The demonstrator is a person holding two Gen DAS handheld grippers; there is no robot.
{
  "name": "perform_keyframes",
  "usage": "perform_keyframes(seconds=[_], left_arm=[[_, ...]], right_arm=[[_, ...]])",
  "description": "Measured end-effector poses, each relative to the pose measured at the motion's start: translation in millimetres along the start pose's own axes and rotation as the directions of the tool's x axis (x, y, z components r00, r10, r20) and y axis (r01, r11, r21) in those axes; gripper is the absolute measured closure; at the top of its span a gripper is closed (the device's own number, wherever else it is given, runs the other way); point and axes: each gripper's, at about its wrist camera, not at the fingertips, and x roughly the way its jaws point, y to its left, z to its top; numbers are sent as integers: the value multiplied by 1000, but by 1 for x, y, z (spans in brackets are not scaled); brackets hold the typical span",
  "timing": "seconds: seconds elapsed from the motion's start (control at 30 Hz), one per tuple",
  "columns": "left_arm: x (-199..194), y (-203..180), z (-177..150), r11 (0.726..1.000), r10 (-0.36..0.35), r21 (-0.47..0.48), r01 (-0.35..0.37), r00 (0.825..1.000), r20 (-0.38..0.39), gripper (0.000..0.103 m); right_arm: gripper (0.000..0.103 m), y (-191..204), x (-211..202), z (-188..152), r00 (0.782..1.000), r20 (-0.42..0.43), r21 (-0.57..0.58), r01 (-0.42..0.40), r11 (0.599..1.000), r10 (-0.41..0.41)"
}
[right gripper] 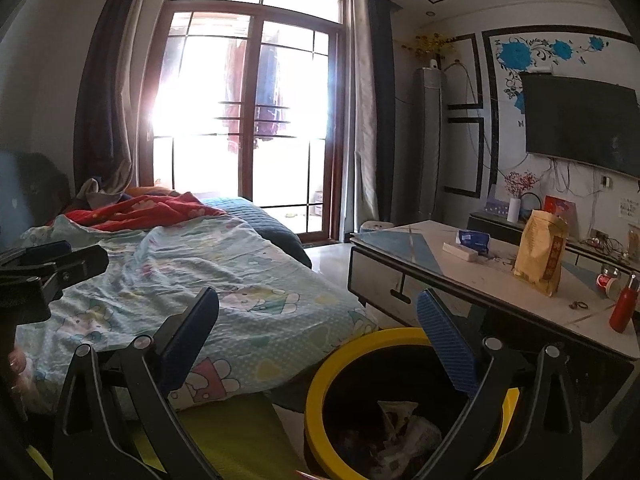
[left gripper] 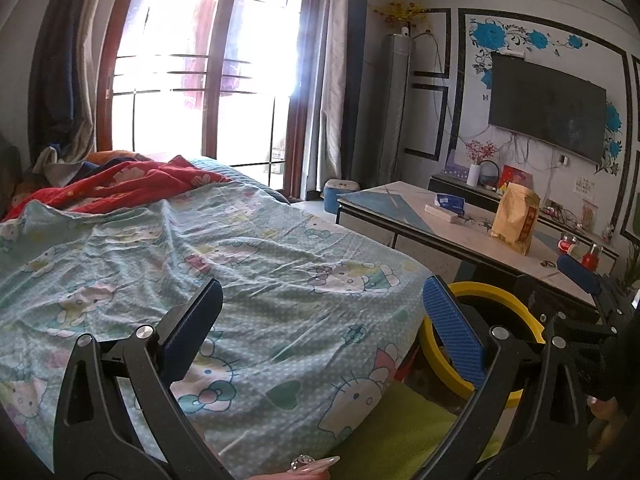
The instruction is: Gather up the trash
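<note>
I see a yellow rim on the black-lined trash bin (right gripper: 320,376), with pale crumpled paper (right gripper: 400,420) inside. My right gripper (right gripper: 320,332) has blue textured pads on black arms, and the left gripper (left gripper: 324,320) matches it. The bed sheet (left gripper: 240,248) is pale blue-green with a cartoon cat print; a red blanket (left gripper: 132,184) with pale flowers lies at its far end. Near the coffee table (right gripper: 424,268) edge, white with a blue wedge, stands a tan and red paper bag (right gripper: 540,256). Blue flower decals (right gripper: 520,54) cross the white wall.
</note>
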Motion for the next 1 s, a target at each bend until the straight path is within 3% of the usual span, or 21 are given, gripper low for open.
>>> perform_keyframes(seconds=[1.0], left_arm=[[3, 2, 5, 1000, 1, -1, -1, 1000, -11, 11]], right_arm=[[6, -5, 0, -1, 1000, -9, 8, 17, 1000, -17]])
